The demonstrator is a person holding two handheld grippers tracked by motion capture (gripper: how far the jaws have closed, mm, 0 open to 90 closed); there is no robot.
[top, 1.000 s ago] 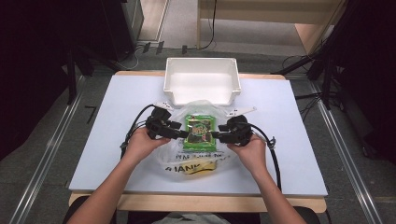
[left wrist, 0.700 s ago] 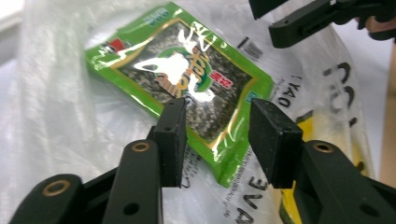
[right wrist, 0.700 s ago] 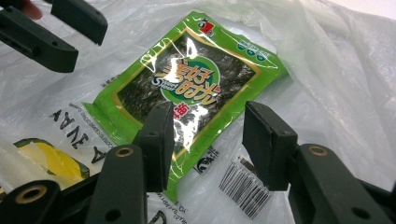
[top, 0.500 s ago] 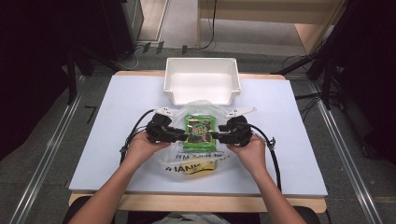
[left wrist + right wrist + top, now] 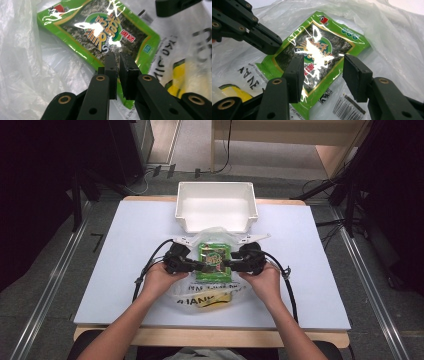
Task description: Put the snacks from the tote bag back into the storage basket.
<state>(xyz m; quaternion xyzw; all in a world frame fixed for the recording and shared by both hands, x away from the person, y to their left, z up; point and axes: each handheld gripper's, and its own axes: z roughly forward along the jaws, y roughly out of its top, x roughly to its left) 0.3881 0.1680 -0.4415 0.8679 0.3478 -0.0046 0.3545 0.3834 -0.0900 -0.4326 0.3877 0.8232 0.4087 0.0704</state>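
We had the left gripper (image 5: pixel 201 265) with its jaws just closing, now nearly together, pinching the edge of the green seaweed packet (image 5: pixel 214 261) through the thin plastic bag (image 5: pixel 212 292). Our right gripper (image 5: pixel 228 265) stood wide, its jaws straddling the packet's opposite edge; we could not tell whether they pressed it. The packet lay flat on the bag, mid-surface, its long axis running from us toward the white bin (image 5: pixel 215 211).
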